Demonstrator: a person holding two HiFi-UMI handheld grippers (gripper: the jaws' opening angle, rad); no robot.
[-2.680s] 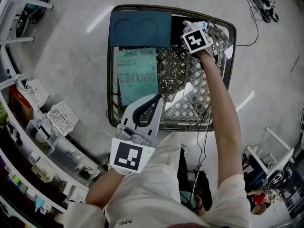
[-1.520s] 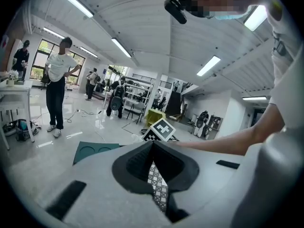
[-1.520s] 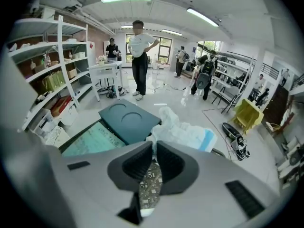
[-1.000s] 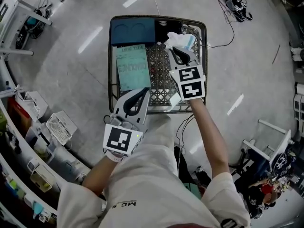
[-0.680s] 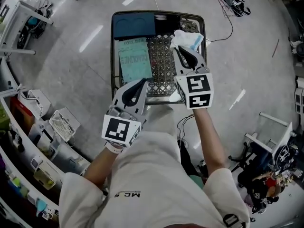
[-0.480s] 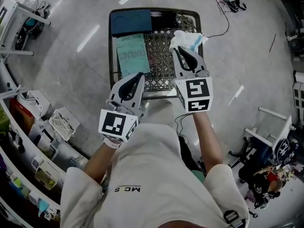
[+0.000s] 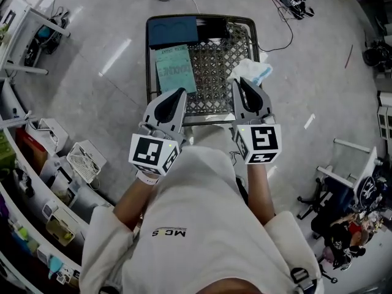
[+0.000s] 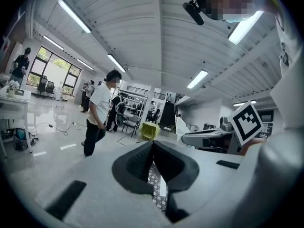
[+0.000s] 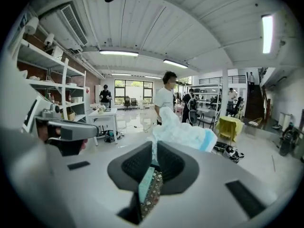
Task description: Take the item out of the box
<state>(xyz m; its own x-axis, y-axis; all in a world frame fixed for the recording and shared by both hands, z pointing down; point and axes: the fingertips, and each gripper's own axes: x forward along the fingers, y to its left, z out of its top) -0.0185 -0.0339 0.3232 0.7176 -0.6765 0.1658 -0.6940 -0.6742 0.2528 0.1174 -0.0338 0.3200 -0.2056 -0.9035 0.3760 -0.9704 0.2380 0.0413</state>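
Note:
The box is a dark-rimmed wire basket (image 7: 147, 54) on the floor ahead of me. My right gripper (image 7: 244, 82) is shut on a soft white pack with a blue edge (image 7: 251, 72) and holds it in the air over the basket's right rim. In the right gripper view the white pack (image 9: 183, 133) bulges out beyond the pinching jaws of that gripper (image 9: 154, 151). My left gripper (image 7: 179, 94) hovers at the basket's near edge, shut, with nothing in it. The left gripper view shows its pads pressed together (image 8: 152, 148).
In the basket lie a teal printed sheet (image 7: 176, 70), a dark blue tray (image 7: 173, 31) and a black item (image 7: 214, 28). Shelves with bins (image 7: 58, 164) run along the left. Cables (image 7: 288, 5) trail at the upper right. A person (image 8: 99, 113) walks beyond the basket.
The right gripper has lifted the white pack out of the basket's far right corner and drawn it back toward me. The left gripper stayed shut and rose slightly.

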